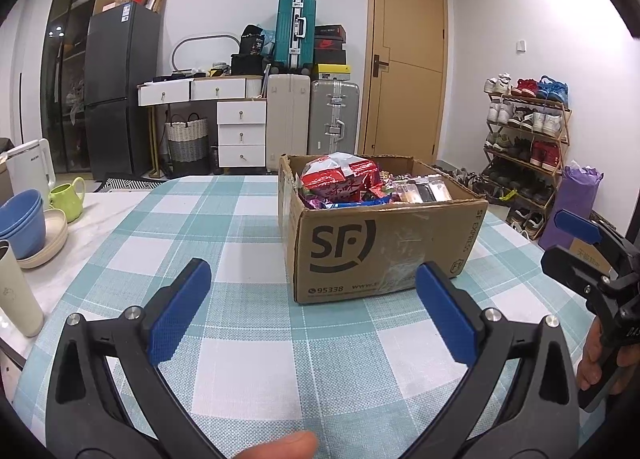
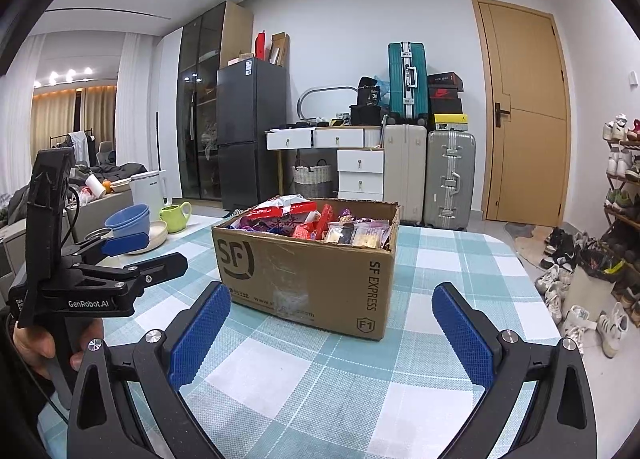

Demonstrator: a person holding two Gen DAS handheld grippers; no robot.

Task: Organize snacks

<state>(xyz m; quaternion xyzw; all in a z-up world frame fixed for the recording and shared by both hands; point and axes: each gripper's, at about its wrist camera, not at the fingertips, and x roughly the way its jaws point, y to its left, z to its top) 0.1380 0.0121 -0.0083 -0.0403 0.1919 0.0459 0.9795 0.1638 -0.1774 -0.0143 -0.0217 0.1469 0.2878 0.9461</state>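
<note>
On the checkered tablecloth [image 1: 248, 359] I see the cardboard box [image 1: 372, 255] full of snacks [image 1: 340, 179]. My left gripper [image 1: 312, 315] and right gripper [image 2: 332, 335] are both open, empty, before it.

Matt brown cardboard box [image 1: 380, 247], glossy foil snack packets [image 1: 340, 179], woven checked cloth tablecloth [image 1: 240, 359].

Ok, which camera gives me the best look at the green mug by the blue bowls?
The left wrist view: the green mug sits in the clear beside the blue bowls, its handle and spout visible. In the right wrist view it is smaller and farther off, though also unobstructed, behind the left tongs.
</note>
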